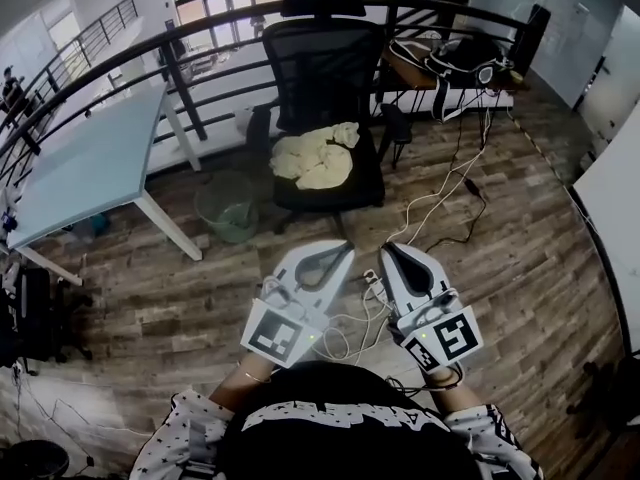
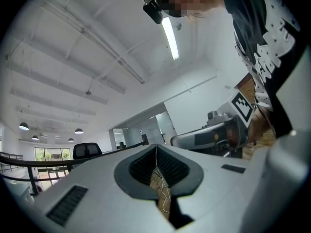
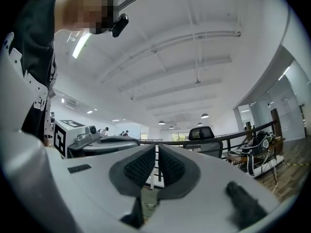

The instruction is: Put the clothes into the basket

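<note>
Two tongs, one in each of the person's hands, are held side by side low in the head view, tips pointing forward over a wooden floor [image 1: 520, 258]. The left tongs [image 1: 343, 254] are closed tip to tip with nothing between them. The right tongs [image 1: 391, 252] are closed the same way and are also empty.

The clothes [image 1: 315, 156] are a pale cream heap on the seat of a black office chair [image 1: 322, 63], straight ahead of the tongs and a little to the left, well apart from both. The heap's long axis runs left to right across the seat, crosswise to the way the tongs point. The left tongs look slightly nearer to it, so I judge that hand the better placed to reach first; both would have to open before any grasp.

The basket [image 1: 227, 206] is a round, pale green mesh bin on the floor, just left of the chair, between it and a leg of the light blue desk [image 1: 90, 163]. No clothes show inside it. White cables [image 1: 440, 200] trail across the floor on the chair's right, away from the basket.
</note>
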Tool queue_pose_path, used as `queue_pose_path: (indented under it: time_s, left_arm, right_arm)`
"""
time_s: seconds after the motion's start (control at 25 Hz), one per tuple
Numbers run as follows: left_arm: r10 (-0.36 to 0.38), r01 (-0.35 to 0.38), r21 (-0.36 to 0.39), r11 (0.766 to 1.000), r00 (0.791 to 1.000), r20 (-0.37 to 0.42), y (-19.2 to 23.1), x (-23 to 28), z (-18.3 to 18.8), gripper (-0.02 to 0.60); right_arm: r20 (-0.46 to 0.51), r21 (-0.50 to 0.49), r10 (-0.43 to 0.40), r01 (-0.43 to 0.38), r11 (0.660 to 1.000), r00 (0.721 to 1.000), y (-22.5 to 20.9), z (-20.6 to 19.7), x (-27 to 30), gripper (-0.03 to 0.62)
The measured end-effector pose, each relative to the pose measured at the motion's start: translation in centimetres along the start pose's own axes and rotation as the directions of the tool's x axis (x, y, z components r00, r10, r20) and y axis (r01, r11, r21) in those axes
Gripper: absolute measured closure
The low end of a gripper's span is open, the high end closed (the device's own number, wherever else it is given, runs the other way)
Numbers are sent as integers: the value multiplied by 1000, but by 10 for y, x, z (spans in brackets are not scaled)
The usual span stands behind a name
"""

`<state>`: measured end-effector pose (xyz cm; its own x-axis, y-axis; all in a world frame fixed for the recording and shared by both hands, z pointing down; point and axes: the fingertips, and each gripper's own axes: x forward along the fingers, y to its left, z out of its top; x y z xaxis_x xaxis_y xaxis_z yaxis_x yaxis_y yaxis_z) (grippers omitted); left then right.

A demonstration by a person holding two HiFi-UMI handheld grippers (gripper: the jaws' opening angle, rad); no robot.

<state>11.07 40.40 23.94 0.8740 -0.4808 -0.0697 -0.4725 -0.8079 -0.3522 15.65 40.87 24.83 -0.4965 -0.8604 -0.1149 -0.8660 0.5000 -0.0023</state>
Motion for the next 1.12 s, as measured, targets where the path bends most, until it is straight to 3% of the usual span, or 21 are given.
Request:
queue_pose_path:
  time_s: [0.68, 1.12]
  left_arm:
    - [40, -40, -35, 999, 999, -4, 102, 2, -51, 566]
    - [38, -39, -44, 998, 999, -15, 147, -3, -69, 566]
  right_arm:
    - [-32, 3, -24, 24, 1000, 999, -15, -24, 96, 565]
    - [-39, 21, -38, 39, 999, 998, -14, -32, 144, 565]
